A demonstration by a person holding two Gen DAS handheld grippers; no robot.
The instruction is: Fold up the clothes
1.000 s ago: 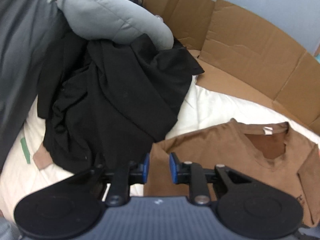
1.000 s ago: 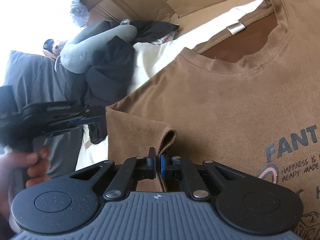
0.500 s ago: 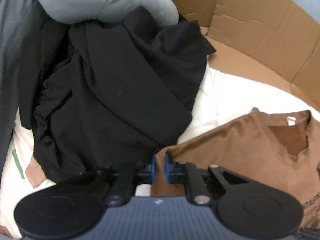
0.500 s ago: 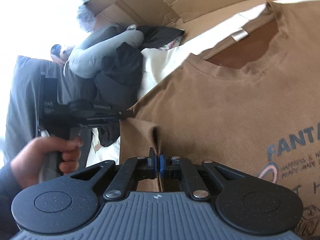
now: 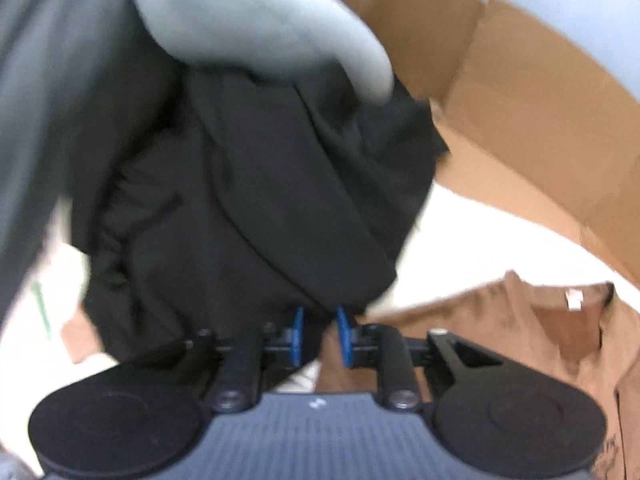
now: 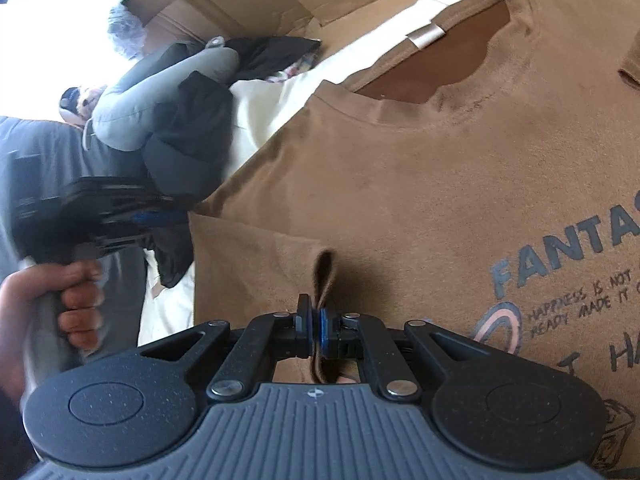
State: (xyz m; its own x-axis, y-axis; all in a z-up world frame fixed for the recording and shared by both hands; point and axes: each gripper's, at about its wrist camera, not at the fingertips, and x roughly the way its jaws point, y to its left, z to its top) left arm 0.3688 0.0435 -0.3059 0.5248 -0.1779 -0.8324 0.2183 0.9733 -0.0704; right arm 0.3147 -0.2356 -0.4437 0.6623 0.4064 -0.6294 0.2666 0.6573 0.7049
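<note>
Clothes lie on a white sheet [image 5: 472, 240] with cardboard [image 5: 532, 104] standing up behind it. We see a brown T-shirt [image 6: 420, 168] spread flat on the sheet, with dark letters printed on its front. Our right tongs [image 6: 316, 330] are squeezed tight on a fold of the brown cloth near the shirt's sleeve, and the fold sticks up between the blue pads.

Our left tongs [image 5: 320, 334] sit at the edge of the shirt's sleeve. They have just opened a little and now stand a small way apart. Some brown cloth lies between the blue pads, but we cannot tell if they pinch it, because the left picture is blurry. A hand [image 6: 48, 312] holds the handle of the left tongs.

Just beside the shirt is a heap of black clothes [image 5: 248, 208]. A grey padded thing [image 5: 256, 20] rests on top of the heap.
</note>
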